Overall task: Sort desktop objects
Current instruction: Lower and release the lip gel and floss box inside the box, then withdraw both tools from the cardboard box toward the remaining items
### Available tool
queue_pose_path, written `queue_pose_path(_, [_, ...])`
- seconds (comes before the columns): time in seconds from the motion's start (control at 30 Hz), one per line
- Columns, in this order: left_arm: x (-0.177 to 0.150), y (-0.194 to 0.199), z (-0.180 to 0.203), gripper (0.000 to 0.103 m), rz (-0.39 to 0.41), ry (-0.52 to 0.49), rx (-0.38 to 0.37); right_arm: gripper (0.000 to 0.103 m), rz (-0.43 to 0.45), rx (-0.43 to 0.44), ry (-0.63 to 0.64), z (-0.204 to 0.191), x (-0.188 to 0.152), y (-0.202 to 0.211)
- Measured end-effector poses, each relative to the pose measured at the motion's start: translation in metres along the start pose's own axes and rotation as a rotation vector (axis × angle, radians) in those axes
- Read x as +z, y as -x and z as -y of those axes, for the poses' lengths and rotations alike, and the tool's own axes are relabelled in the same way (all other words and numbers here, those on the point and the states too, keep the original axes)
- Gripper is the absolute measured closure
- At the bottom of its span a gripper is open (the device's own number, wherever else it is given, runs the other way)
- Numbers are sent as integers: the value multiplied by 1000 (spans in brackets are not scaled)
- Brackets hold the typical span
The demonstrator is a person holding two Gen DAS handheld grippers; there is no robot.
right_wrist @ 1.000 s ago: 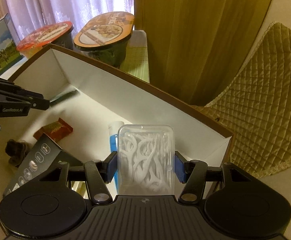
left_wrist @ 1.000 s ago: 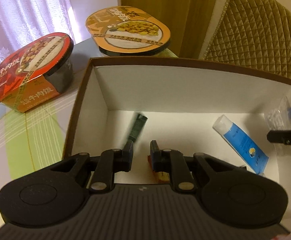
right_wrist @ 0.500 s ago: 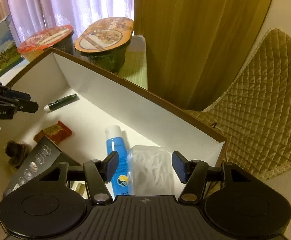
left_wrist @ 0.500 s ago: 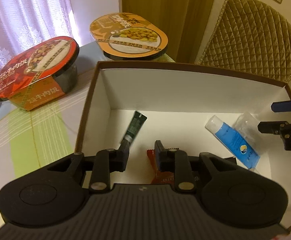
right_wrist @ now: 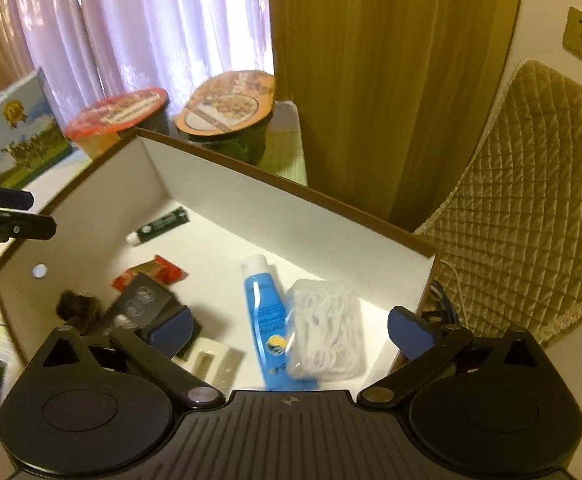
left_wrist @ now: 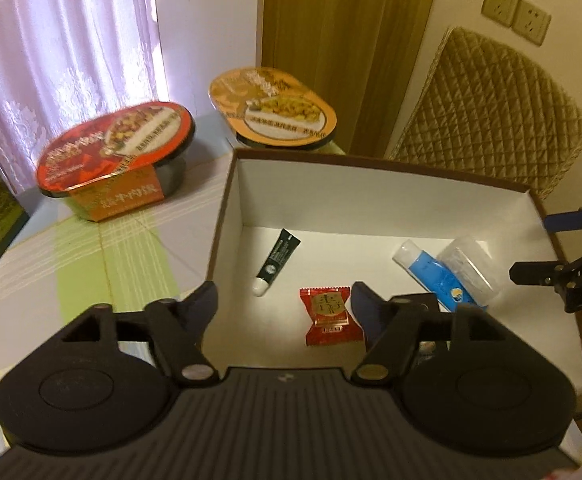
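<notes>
Floss-pick case [right_wrist: 327, 332] (clear), touching blue tube [right_wrist: 265, 308]

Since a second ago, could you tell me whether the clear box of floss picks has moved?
Yes. The floss pick box has dropped out of the right gripper and now lies on the cardboard box floor, against the blue tube.

- Right gripper [right_wrist: 289, 330]: hanging over the cardboard box [right_wrist: 291, 196], jaws standing wide apart, gripping nothing.
- Floss-pick case [right_wrist: 327, 336]: lying inside the box, touching the blue tube [right_wrist: 265, 304].
- Dark tube [right_wrist: 161, 226], red packet [right_wrist: 151, 276]: lying deeper inside the box.
- Two meal bowls [right_wrist: 227, 108]: sitting behind the box.
</notes>
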State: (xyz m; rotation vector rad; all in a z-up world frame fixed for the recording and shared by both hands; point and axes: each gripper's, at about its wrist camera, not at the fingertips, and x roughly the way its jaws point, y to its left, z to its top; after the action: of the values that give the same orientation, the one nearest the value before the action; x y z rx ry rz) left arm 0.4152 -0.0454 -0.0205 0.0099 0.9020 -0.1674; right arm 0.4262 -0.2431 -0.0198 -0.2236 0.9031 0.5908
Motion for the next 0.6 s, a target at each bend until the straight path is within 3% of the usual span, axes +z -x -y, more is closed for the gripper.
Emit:
queue_pose_path(0.13, [-12, 28, -4, 18, 23, 11, -11, 2, 28, 14, -19, -9, -12, 20])
queue_pose_path(0.6, [-54, 106, -8, 16, 73, 64, -15, 2, 107, -13, -89, -47, -45, 79])
